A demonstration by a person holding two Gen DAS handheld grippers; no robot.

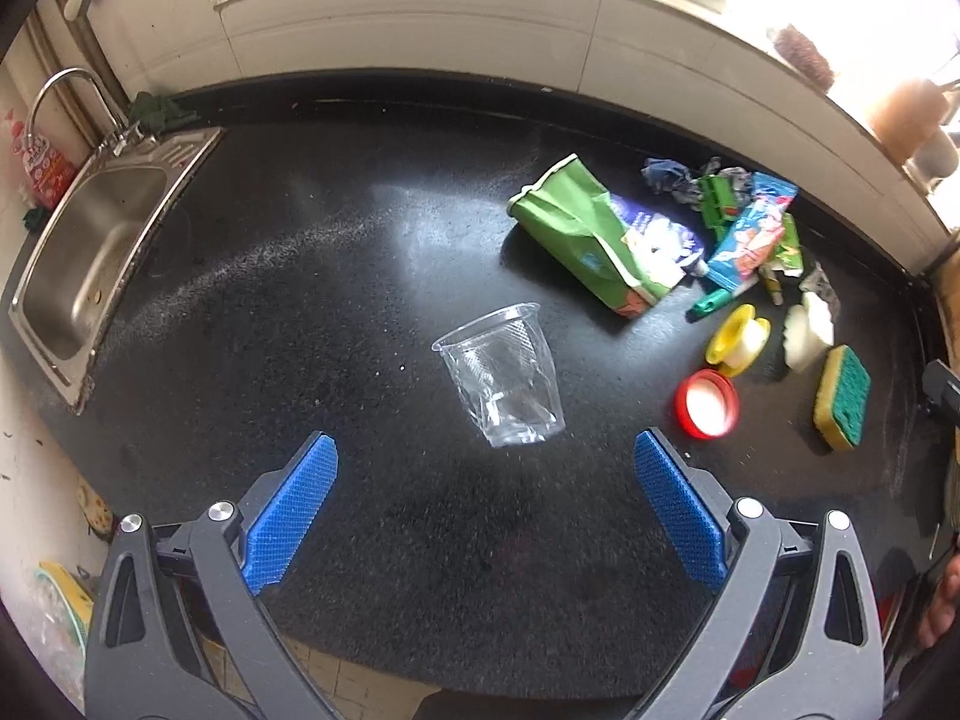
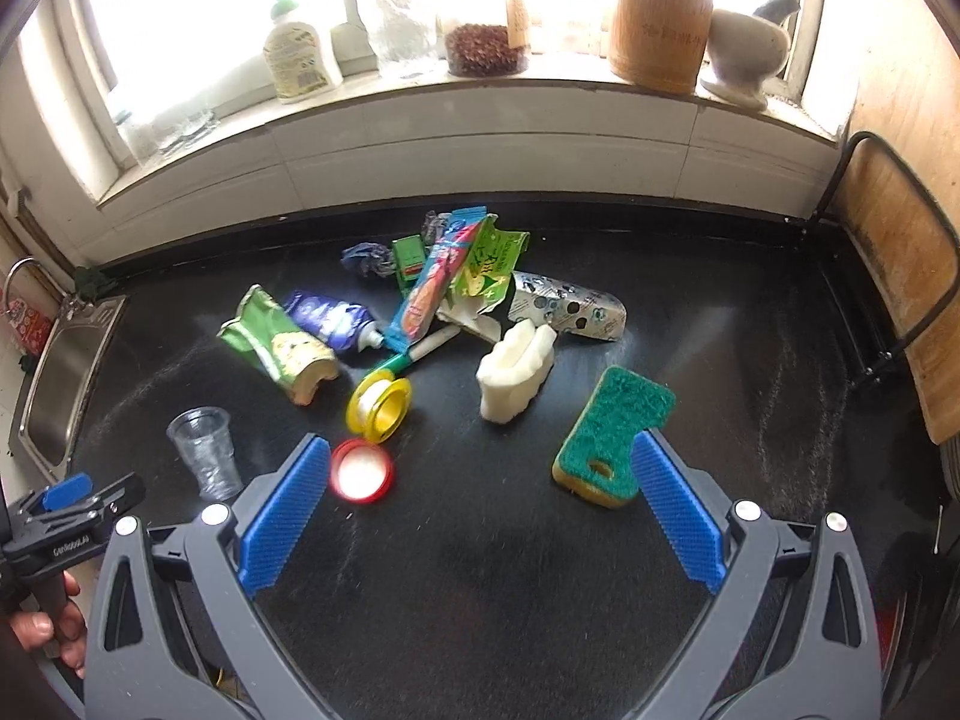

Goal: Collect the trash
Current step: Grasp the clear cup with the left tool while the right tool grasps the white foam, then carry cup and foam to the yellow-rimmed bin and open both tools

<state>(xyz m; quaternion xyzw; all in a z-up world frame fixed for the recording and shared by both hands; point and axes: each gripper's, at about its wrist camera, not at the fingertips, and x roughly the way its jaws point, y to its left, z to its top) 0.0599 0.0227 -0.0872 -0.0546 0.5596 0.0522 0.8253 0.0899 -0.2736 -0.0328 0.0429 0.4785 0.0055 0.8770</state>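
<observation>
A clear plastic cup (image 1: pixel 504 375) stands on the black counter just ahead of my open, empty left gripper (image 1: pixel 486 468); it also shows in the right wrist view (image 2: pixel 204 453). A pile of trash lies beyond: a green bag (image 1: pixel 579 234) (image 2: pixel 273 345), a purple pouch (image 2: pixel 333 321), a blue-red wrapper (image 2: pixel 432 285), a green wrapper (image 2: pixel 489 261) and a silver wrapper (image 2: pixel 570 309). A red lid (image 2: pixel 362 471), a yellow spool (image 2: pixel 381 408), a white foam piece (image 2: pixel 516 381) and a green sponge (image 2: pixel 612 435) lie near my open, empty right gripper (image 2: pixel 480 468).
A steel sink (image 1: pixel 90 240) with a tap is set in the counter at the left. The window sill holds a bottle (image 2: pixel 297 57), a jar (image 2: pixel 486 48), a wooden holder (image 2: pixel 660 21) and a mortar (image 2: pixel 747 51). A wooden board (image 2: pixel 900 276) leans at the right. The left gripper shows in the right wrist view (image 2: pixel 72 510).
</observation>
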